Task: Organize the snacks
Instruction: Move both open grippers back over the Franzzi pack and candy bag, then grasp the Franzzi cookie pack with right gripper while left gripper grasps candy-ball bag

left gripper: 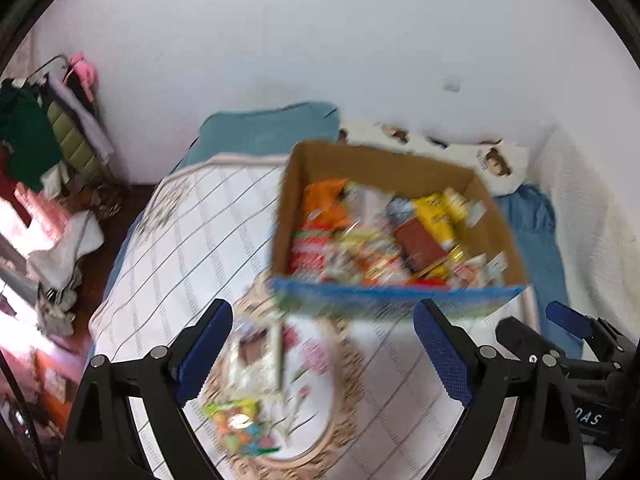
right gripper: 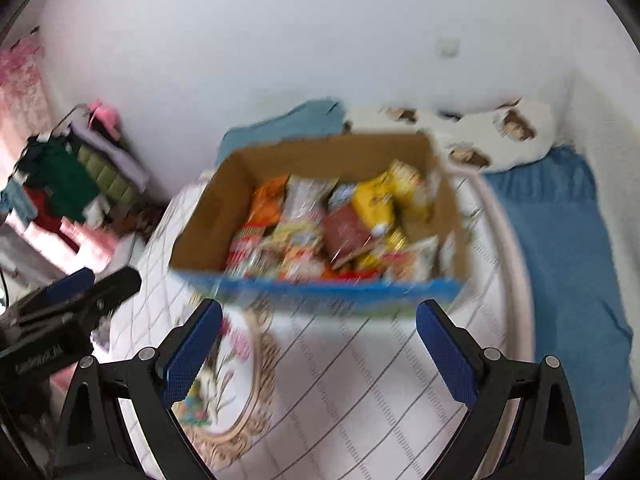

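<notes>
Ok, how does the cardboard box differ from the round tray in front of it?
The cardboard box is deep, square-walled and heaped with packets; the round tray is shallow, with an ornate rim, and holds only a few. The box sits farther from both open tools; the tray lies nearer. Both rest on the quilted bed.

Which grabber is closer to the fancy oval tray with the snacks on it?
Left. The left gripper is open right above the oval tray, fingers either side of it. The right gripper is open further right; the tray lies by its left finger.
</notes>
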